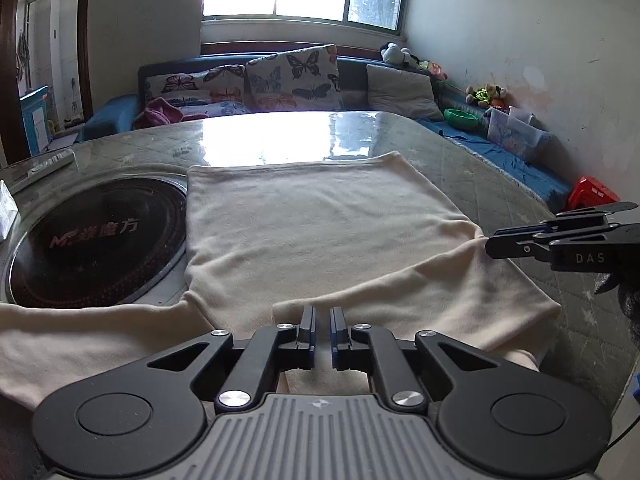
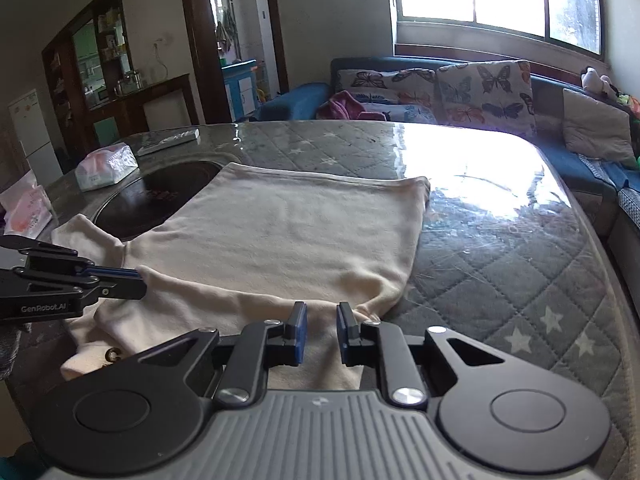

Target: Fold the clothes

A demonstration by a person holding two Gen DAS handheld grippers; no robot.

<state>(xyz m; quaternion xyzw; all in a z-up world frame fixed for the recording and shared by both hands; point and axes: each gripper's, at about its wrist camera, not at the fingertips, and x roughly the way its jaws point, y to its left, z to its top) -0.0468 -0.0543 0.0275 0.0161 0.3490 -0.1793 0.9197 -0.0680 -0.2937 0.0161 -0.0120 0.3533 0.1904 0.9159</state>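
Observation:
A cream garment (image 1: 320, 232) lies spread on the table, its far hem straight and its near part folded over in a ridge. It also shows in the right wrist view (image 2: 280, 232). My left gripper (image 1: 322, 320) sits over the near folded edge, jaws a narrow gap apart, with a fold of the cloth between them. It also shows in the right wrist view (image 2: 136, 280) at the left, its tips closed on the cloth's fold. My right gripper (image 2: 321, 316) is open over the garment's near right corner, with cloth below it. It also shows in the left wrist view (image 1: 490, 242) at the garment's right edge.
The table (image 2: 500, 264) has a quilted grey cover under clear plastic. A round dark cooktop (image 1: 92, 240) lies left of the garment. Tissue packs (image 2: 106, 168) and a remote (image 2: 168, 142) lie at the far left. A blue sofa (image 1: 352, 80) with cushions stands behind.

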